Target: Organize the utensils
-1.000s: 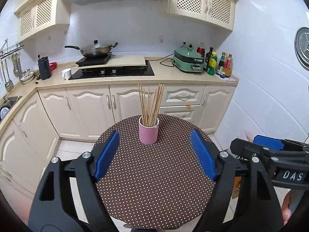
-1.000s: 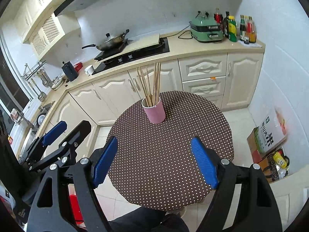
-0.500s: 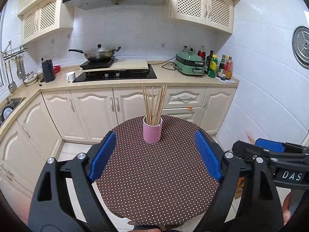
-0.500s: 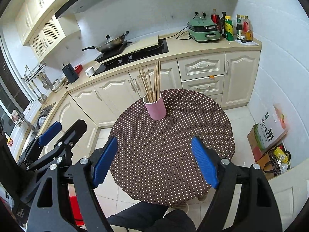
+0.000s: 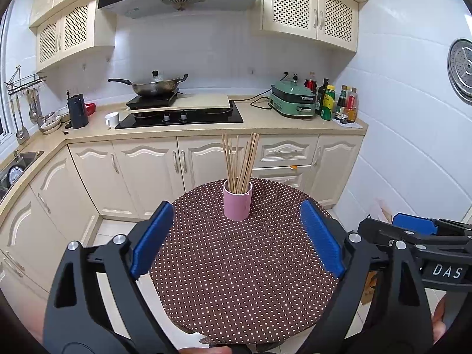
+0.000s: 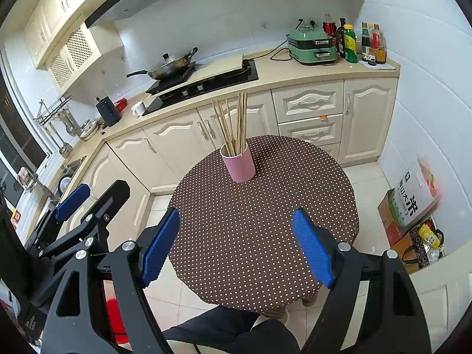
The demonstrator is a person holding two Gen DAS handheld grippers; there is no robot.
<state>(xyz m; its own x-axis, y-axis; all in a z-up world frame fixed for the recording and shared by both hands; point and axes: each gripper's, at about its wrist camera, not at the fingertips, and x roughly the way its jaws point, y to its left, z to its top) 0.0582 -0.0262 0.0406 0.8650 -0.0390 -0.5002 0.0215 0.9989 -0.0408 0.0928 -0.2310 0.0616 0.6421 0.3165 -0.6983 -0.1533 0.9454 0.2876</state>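
Observation:
A pink cup [image 5: 237,202] stands upright at the far side of a round table [image 5: 242,280] with a brown dotted cloth. Several wooden chopsticks [image 5: 242,159] stand in it. The cup [image 6: 239,163] and chopsticks [image 6: 233,124] also show in the right wrist view. My left gripper [image 5: 237,239] is open and empty, held above the table's near side, well short of the cup. My right gripper [image 6: 236,246] is open and empty, also above the near side. The right gripper shows at the right edge of the left wrist view [image 5: 413,227], and the left gripper at the left edge of the right wrist view [image 6: 73,200].
Kitchen counter [image 5: 265,121] with cabinets runs behind the table, holding a hob, a wok [image 5: 153,84], a green appliance [image 5: 293,103] and bottles. A sink [image 5: 17,168] is at left. Boxes and bags [image 6: 413,206] sit on the floor at the table's right.
Both views have tilted up and drawn back a little, so the cup and table sit lower and smaller. Both grippers stay open and empty.

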